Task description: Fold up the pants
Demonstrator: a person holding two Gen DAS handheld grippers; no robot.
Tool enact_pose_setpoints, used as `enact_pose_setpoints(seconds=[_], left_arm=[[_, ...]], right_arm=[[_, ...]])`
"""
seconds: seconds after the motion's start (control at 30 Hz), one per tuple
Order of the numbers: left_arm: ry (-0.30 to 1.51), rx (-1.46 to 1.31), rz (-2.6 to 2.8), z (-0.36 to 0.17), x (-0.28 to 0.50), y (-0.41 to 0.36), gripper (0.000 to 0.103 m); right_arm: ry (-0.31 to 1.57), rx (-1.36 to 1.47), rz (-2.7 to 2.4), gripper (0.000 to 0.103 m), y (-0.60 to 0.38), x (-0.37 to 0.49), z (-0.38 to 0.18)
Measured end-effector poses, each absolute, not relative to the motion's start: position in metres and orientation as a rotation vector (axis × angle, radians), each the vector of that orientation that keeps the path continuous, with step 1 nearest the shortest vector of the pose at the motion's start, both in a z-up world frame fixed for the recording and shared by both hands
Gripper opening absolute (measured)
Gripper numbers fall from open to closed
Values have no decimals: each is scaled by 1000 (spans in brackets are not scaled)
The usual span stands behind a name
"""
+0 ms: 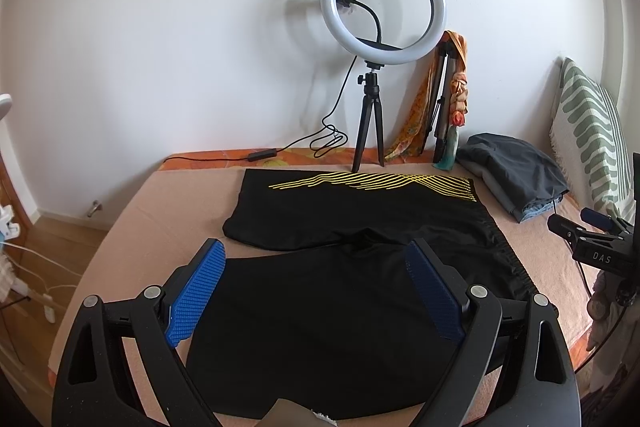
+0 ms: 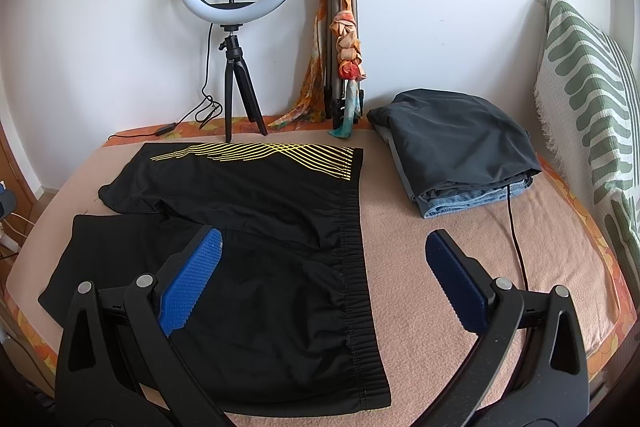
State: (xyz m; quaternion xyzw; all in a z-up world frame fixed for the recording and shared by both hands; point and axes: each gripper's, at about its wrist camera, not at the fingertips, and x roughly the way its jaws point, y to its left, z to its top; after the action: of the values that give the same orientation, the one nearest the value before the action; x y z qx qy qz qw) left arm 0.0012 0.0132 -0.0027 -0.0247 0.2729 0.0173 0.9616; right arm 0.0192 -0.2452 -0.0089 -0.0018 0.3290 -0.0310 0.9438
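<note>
Both the left gripper [image 1: 316, 291] and right gripper [image 2: 324, 279] hover with jaws wide apart over the flat black shorts [image 2: 256, 227]; I'd pinch the near hem and waistband [image 2: 358, 247] corners together.

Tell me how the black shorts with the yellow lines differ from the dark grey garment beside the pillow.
The black shorts lie spread flat, both legs apart; the dark grey garment is folded into a compact bundle. The shorts rest directly on the peach blanket; the grey garment sits atop folded denim. The shorts carry yellow wavy lines; the grey garment looks plain. Both are on the bed, untouched: the left gripper and right gripper are open.
</note>
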Motion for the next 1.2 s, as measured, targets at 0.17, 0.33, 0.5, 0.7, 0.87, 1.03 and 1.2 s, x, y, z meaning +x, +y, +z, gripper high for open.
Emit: enact_pose_setpoints(seconds=[0.17, 0.33, 0.5, 0.7, 0.87, 1.03, 1.2], left_arm=[[555, -50, 34, -3, 1, 13, 92], [558, -40, 25, -5, 2, 13, 92], [560, -33, 27, -6, 4, 12, 92], [581, -51, 5, -10, 8, 16, 92], [567, -61, -40, -13, 12, 20, 92], [613, -163, -84, -20, 27, 36, 91], [658, -231, -71, -24, 44, 55, 91]], right_arm=[[671, -4, -63, 103, -245, 19, -9], [672, -1, -61, 103, -245, 19, -10], [669, -1, -52, 103, -242, 18, -14], [675, 8, -29, 103, -242, 23, -13], [634, 33, -7, 103, -246, 27, -7], [642, 88, 50, 103, -254, 42, -8], [678, 99, 84, 103, -259, 61, -8]])
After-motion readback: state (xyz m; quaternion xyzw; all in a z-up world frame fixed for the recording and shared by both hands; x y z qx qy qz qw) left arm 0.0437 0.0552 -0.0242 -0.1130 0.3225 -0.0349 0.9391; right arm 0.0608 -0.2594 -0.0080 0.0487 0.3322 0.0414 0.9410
